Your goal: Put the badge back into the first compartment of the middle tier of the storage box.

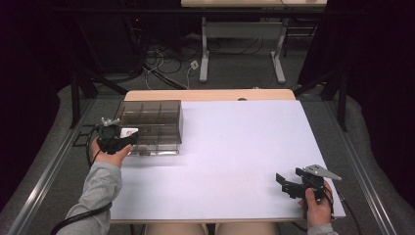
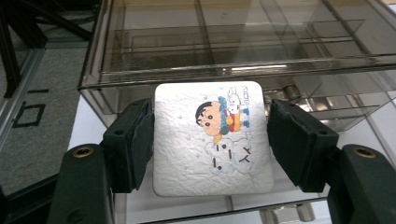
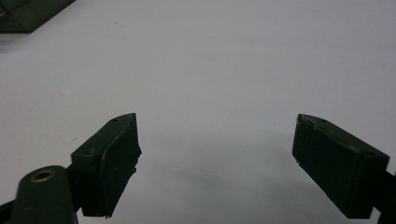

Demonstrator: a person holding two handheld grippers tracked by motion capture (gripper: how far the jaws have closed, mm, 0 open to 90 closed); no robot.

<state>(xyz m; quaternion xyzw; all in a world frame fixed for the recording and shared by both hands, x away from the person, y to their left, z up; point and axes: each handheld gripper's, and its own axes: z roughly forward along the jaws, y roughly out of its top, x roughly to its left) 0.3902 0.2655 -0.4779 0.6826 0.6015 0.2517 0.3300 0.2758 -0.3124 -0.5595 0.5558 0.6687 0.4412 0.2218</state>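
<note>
Left tool (image 2: pixel 212 144) grips the white cartoon card (image 2: pixel 212 140) by its edges, seemingly; keep it level entering the clear organizer (image 2: pixel 233 46). Right tool (image 3: pixel 217 163) gapes empty.

three cameras, one table

high view looks forward and down over the whole white table (image 1: pixel 235 147); the left gripper view sits close, facing the clear compartment box (image 2: pixel 233 42) — also in the high view — while the right gripper view skims low over bare tabletop.
</note>
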